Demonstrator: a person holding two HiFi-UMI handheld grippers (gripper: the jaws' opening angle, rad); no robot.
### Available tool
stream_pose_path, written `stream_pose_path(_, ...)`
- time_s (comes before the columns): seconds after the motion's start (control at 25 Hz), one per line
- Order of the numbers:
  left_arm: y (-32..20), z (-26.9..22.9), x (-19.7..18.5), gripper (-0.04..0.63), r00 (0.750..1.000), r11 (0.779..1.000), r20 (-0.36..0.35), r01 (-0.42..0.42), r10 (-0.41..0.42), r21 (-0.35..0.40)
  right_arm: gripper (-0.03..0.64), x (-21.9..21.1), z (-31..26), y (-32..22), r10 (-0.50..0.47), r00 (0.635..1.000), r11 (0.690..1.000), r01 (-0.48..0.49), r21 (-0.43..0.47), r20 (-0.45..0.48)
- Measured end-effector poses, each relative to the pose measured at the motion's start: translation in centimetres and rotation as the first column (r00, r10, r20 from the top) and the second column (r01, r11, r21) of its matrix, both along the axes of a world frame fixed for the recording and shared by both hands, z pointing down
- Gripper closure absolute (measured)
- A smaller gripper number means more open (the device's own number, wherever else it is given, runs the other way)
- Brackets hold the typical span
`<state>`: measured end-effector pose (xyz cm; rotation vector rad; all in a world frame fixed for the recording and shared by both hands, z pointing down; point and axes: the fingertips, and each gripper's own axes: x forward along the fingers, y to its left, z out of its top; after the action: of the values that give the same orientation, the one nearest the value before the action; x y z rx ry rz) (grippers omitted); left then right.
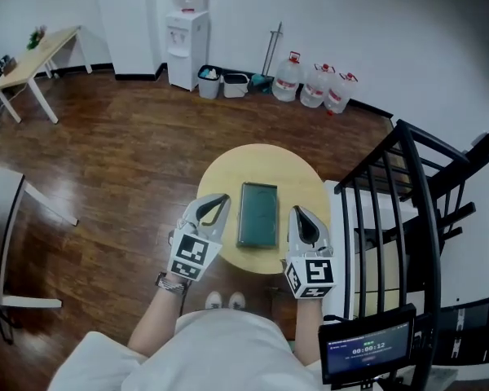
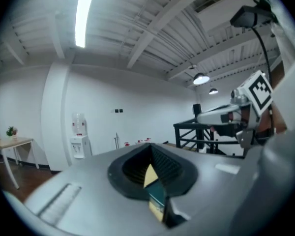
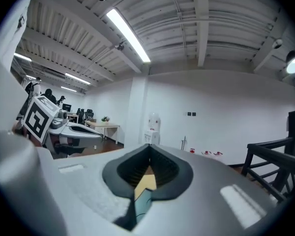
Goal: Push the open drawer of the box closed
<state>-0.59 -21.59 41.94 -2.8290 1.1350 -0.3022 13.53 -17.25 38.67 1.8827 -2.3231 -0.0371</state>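
Observation:
A dark green flat box (image 1: 258,215) lies in the middle of a small round yellow table (image 1: 228,177); from above it shows no drawer sticking out. My left gripper (image 1: 214,199) is held in the air just left of the box, with its jaws shut and empty. To the right of the box my right gripper (image 1: 300,213) hovers the same way, shut with nothing in it. In the left gripper view the closed jaws (image 2: 150,146) point level at the room, and the right gripper (image 2: 236,113) shows beside them. The right gripper view has its jaws (image 3: 148,146) closed too.
A black metal rack (image 1: 407,194) stands close to the table's right edge, with a small screen (image 1: 367,349) below it. Along the far wall are a water dispenser (image 1: 187,47) and several water bottles (image 1: 318,84). A wooden desk (image 1: 41,55) is far left.

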Motion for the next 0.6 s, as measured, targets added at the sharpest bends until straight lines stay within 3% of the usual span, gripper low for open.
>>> stream_pose_path(0.28, 0.0, -2.7, 0.8, 0.588, 0.999, 0.999, -0.039, -0.016, 0.018, 0.050, 0.612, 0.6, -3.8, -0.6, -0.009, 1.000, 0.994, 0.011, 0.104, -0.014)
stream_pose_path(0.44, 0.8, -2.7, 2.0, 0.588, 0.998, 0.998, -0.038, -0.043, 0.045, 0.038, 0.613, -0.1, -4.2, 0.4, -0.065, 0.997, 0.992, 0.061, 0.110, 0.037)
stream_pose_path(0.6, 1.6, -2.5, 1.2, 0.588, 0.997, 0.997, -0.029, -0.065, 0.066, 0.034, 0.612, -1.8, -3.9, 1.3, -0.052, 0.999, 0.994, 0.050, 0.099, 0.010)
